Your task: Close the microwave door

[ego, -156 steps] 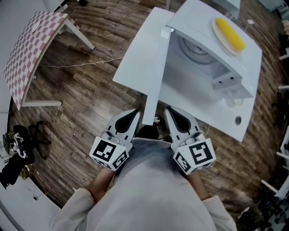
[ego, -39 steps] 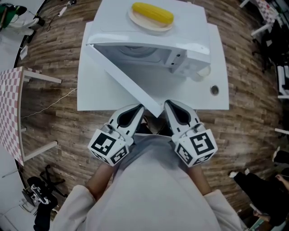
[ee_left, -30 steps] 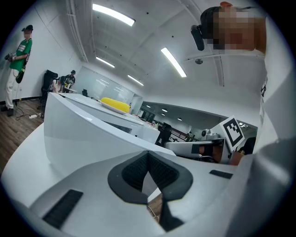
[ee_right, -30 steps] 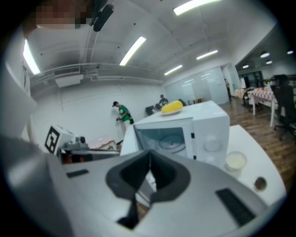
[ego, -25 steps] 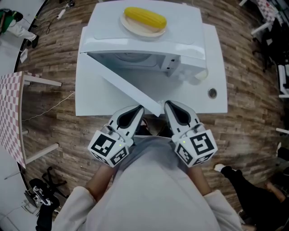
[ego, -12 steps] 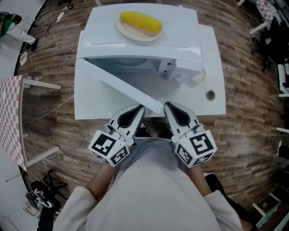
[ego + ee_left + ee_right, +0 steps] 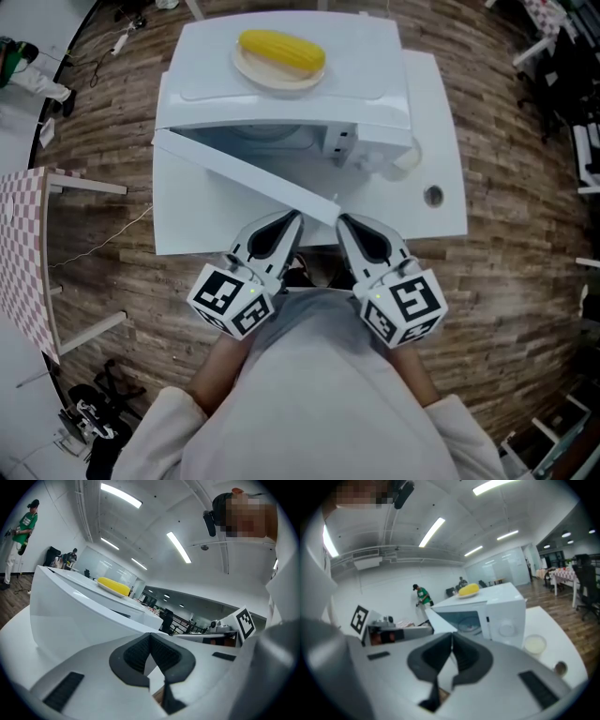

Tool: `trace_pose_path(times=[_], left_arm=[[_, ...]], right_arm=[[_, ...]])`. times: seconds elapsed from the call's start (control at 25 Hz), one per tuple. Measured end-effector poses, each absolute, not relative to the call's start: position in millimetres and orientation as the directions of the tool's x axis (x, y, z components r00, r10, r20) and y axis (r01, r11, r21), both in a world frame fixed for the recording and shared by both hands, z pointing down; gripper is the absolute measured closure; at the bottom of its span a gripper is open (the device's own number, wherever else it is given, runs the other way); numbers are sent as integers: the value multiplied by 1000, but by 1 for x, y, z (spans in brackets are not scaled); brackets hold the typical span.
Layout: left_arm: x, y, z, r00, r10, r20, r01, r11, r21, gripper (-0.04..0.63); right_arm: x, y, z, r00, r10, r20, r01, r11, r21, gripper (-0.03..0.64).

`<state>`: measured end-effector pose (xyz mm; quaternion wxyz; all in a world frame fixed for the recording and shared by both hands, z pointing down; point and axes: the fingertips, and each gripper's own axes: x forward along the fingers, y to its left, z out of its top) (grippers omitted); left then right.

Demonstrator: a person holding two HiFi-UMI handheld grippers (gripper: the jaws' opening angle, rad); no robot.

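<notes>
The white microwave [image 7: 291,94] stands on a white table [image 7: 441,122], and its door [image 7: 244,173] hangs partly open from a hinge on the left. The door's free edge reaches out to just in front of both gripper tips; I cannot tell whether it touches them. My left gripper [image 7: 292,217] is shut and holds nothing, with the door [image 7: 70,620] filling the view of this gripper [image 7: 150,637]. My right gripper [image 7: 343,221] is also shut and empty. From the right gripper [image 7: 451,637] I see the door [image 7: 440,620] and the microwave [image 7: 501,606].
A corn cob on a plate [image 7: 279,54] lies on top of the microwave. A small bowl [image 7: 403,161] and a small round thing [image 7: 431,195] sit on the table at the right. A checkered table [image 7: 19,272] stands at far left on the wood floor.
The door has swung from wide open to a narrow angle with the microwave front. The view has turned square onto the microwave. Both grippers stay shut, side by side at the door's free edge.
</notes>
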<state>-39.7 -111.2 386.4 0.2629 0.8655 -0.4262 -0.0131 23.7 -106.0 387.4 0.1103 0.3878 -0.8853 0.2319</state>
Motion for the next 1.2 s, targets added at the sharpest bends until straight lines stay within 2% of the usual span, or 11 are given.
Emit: trace_pose_path(times=[0.44, 1.08, 1.2], left_arm=[[-27, -118, 386, 655, -730, 198, -730, -542, 417, 575], [-14, -124, 390, 665, -722, 192, -718, -547, 430, 575], [-11, -126, 389, 658, -726, 201, -733, -557, 391, 575]], right_arm=[[29, -104, 383, -668, -648, 366, -744, 589, -315, 594], [40, -96, 376, -652, -669, 357, -758, 584, -292, 594], [46, -94, 375, -642, -676, 360, -766, 574, -288, 594]])
